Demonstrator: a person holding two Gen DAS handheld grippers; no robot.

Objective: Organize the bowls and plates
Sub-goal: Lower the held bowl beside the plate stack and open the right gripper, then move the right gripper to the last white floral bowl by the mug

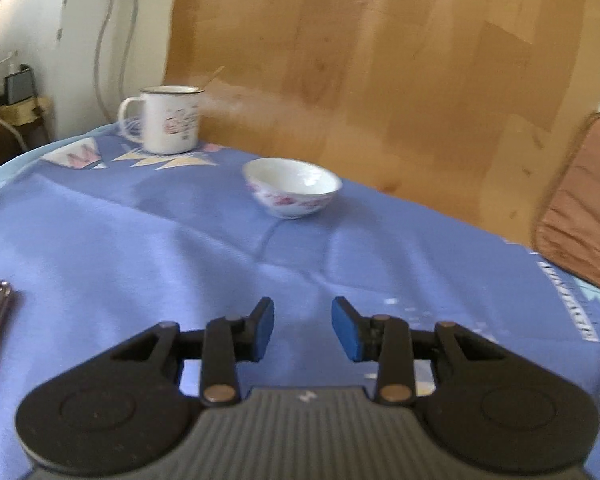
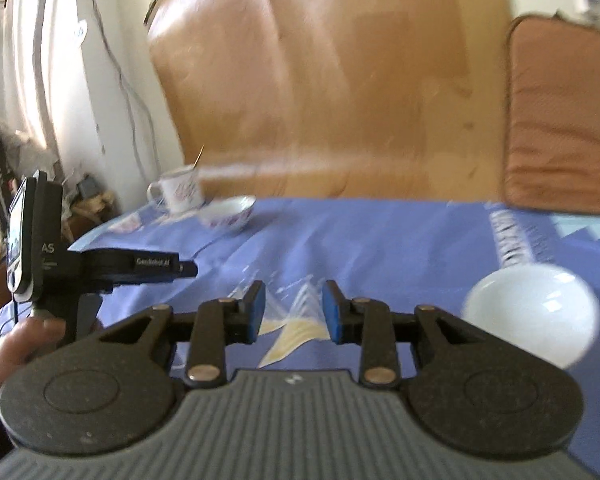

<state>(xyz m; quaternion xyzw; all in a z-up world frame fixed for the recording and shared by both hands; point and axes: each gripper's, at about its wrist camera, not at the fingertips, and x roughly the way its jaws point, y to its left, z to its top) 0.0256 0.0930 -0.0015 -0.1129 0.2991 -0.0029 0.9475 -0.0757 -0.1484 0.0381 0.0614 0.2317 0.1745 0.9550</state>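
The flowered bowl [image 1: 293,192] stands upright and empty on the blue cloth [image 1: 140,248], close to the far edge of the table, with an enamel mug [image 1: 164,120] near it toward the far left corner and bare cloth on every other side. A second dish, plain white [image 2: 532,316], lies well apart from it on the right part of the cloth, just beside the right gripper [image 2: 294,310]; blur hides whether it is a plate or a shallow bowl. The left gripper [image 1: 303,328] hangs over the near part of the cloth, its blue pads slightly spread with nothing between them, pointing roughly toward the flowered bowl. The right gripper's pads are likewise a little apart and empty. In the right wrist view a hand [image 2: 24,344] holds the left tool's handle at the left edge. The step in hand looks like an approach, neither dish yet gripped. The next move likely calls for widening one pair of pads, lowering them over a dish's rim, one pad inside and one outside, then closing firmly enough that glazed ware does not slip.
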